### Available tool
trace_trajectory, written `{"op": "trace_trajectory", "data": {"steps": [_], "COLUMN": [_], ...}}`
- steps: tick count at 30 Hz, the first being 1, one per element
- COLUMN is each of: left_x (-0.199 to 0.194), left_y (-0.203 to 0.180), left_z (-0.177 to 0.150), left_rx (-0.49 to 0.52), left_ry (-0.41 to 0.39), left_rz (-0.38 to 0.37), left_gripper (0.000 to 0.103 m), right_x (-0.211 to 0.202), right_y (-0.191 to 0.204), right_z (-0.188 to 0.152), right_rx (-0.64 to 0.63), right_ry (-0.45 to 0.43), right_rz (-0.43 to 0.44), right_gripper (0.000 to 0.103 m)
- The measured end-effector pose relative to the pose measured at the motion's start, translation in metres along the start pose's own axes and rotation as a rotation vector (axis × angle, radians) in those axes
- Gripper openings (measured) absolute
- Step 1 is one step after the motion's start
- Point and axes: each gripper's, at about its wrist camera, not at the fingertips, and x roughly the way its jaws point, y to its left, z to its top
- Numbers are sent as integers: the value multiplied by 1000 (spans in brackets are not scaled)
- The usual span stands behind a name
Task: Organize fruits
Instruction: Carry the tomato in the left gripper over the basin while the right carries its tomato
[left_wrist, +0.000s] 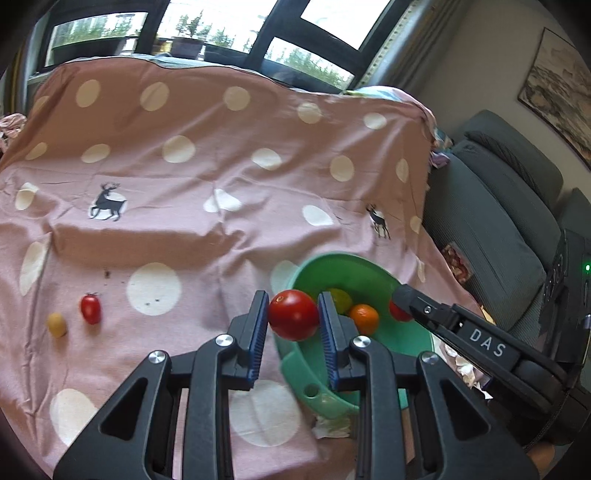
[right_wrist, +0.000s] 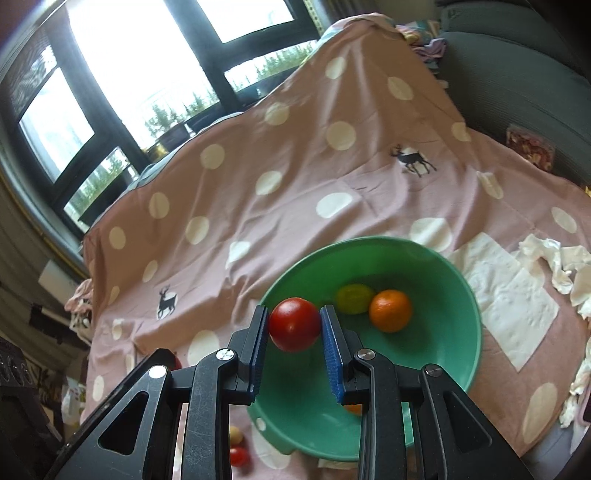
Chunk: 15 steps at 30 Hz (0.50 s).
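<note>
Nearest the left wrist camera, the left gripper (left_wrist: 293, 314) is clamping its blue pads on a round red tomato (left_wrist: 293, 314), holding it in the air over the near rim of the green bowl (left_wrist: 334, 260). Nearest the right wrist camera, the right gripper (right_wrist: 294, 325) is likewise pinching a second red tomato (right_wrist: 294, 324) between its pads, hanging over the bowl's left side.

Just beyond both loads, a small orange (right_wrist: 390, 311) and a yellow-green fruit (right_wrist: 354, 298) are lying side by side in the bowl.

Farther left on the pink spotted cloth (left_wrist: 207, 155), a red cherry tomato (left_wrist: 91, 308) and a small yellow one (left_wrist: 57, 324) are still waiting, well apart from the bowl.

The step in hand appears to be dropping both tomatoes into the bowl. Doing it well probably means lowering each one close to the bowl floor, aiming at bare green rather than onto the orange, and easing the pads apart one hand at a time so the two grippers are not colliding over the rim.

At the far edge, dark window frames (left_wrist: 258, 37) are standing behind the cloth.
</note>
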Motion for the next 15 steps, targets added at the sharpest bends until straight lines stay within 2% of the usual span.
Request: {"op": "trace_trajectory", "data": {"steps": [15], "left_x": [50], "left_y": [-44], "left_z": [-18], "left_rx": [100], "left_ry": [186], "left_rz": [-85], "left_gripper": [27], "right_x": [0], "right_y": [-49], "right_z": [6], "right_rx": [109], "right_ry": [27], "right_rz": [-69], "right_gripper": [31]}}
